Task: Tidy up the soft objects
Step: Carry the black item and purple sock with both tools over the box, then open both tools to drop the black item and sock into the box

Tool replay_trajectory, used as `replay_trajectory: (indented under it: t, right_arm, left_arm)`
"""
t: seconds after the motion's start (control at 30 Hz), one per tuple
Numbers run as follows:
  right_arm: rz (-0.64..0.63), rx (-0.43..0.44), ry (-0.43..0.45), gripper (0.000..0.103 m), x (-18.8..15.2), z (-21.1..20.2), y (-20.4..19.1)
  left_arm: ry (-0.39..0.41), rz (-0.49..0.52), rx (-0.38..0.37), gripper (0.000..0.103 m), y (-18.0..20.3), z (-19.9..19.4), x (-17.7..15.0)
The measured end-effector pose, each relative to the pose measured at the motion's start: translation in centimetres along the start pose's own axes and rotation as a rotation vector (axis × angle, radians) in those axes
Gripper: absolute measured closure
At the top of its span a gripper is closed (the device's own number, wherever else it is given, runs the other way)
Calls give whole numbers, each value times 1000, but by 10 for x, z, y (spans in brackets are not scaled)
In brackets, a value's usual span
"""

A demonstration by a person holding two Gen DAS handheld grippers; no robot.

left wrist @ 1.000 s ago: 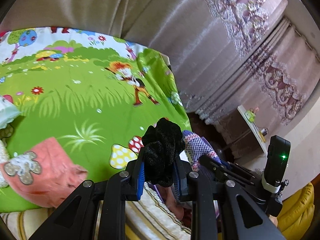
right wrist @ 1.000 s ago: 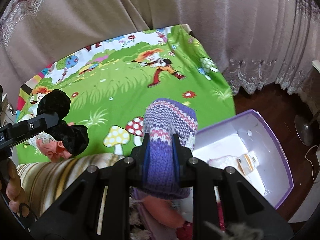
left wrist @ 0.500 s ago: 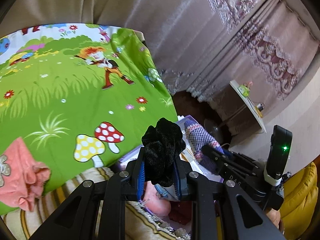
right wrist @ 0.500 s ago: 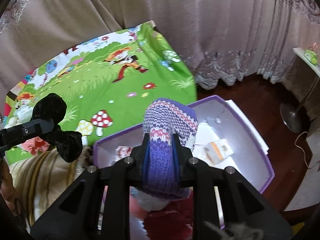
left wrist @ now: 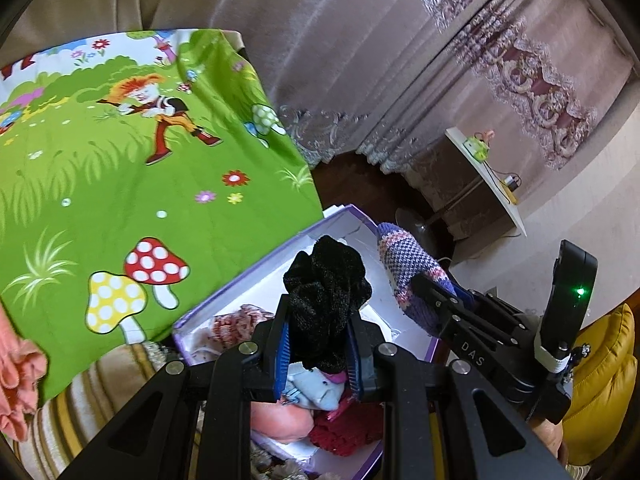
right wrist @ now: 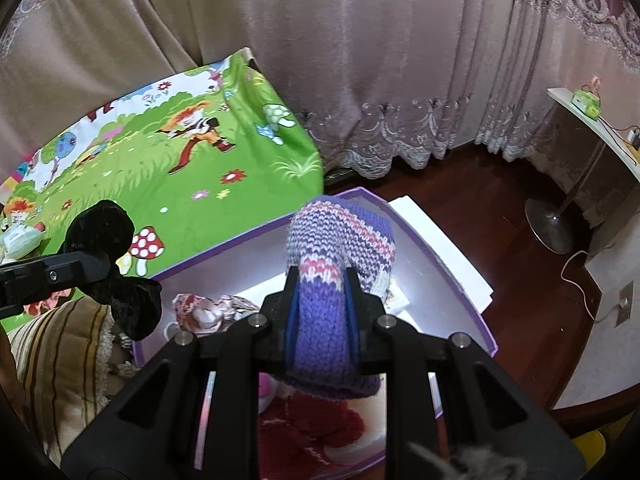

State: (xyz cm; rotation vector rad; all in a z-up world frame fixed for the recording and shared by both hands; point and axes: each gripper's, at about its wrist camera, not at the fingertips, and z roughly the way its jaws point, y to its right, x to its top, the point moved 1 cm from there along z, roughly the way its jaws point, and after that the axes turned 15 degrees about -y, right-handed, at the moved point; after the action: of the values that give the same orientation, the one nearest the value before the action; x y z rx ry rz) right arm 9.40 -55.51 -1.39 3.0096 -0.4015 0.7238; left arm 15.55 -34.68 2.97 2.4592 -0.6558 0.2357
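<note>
My left gripper (left wrist: 318, 340) is shut on a black fuzzy velvet piece (left wrist: 326, 288), which hangs above the near-left part of a purple-rimmed white box (left wrist: 248, 276). My right gripper (right wrist: 322, 308) is shut on a purple, pink and white knitted sock (right wrist: 340, 240) above the middle of the same box (right wrist: 448, 280). In the right wrist view the left gripper's black piece (right wrist: 102, 232) shows at the left. The box holds several soft items, among them a red knit (right wrist: 316, 428) and a pink-white bundle (right wrist: 204, 308).
A green cartoon blanket (left wrist: 120, 184) covers the bed left of the box, with a pink garment (left wrist: 16, 372) at its edge. A striped beige cushion (right wrist: 68, 352) lies near left. Curtains (right wrist: 360, 60), a fan base (right wrist: 556, 228) and dark wood floor lie beyond.
Both grippers have swung right from over the green blanket to above the box, each keeping its item. The box interior has come into view.
</note>
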Motion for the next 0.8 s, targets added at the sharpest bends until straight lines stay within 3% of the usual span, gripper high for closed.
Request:
replay_trajectory:
  t: [0.67,0.73,0.8]
  right_arm:
    - [133,-77,-104,78,-12,31,59]
    - [145,-78,-108,78,-13,32,63]
    - [160,-80,-115,69,-14,35,67]
  left_arm:
    - [-105,80,30,78,38,54,31]
    - [-114,102,20,74,42,60,36]
    - [-121,110,14,60,47,64,39]
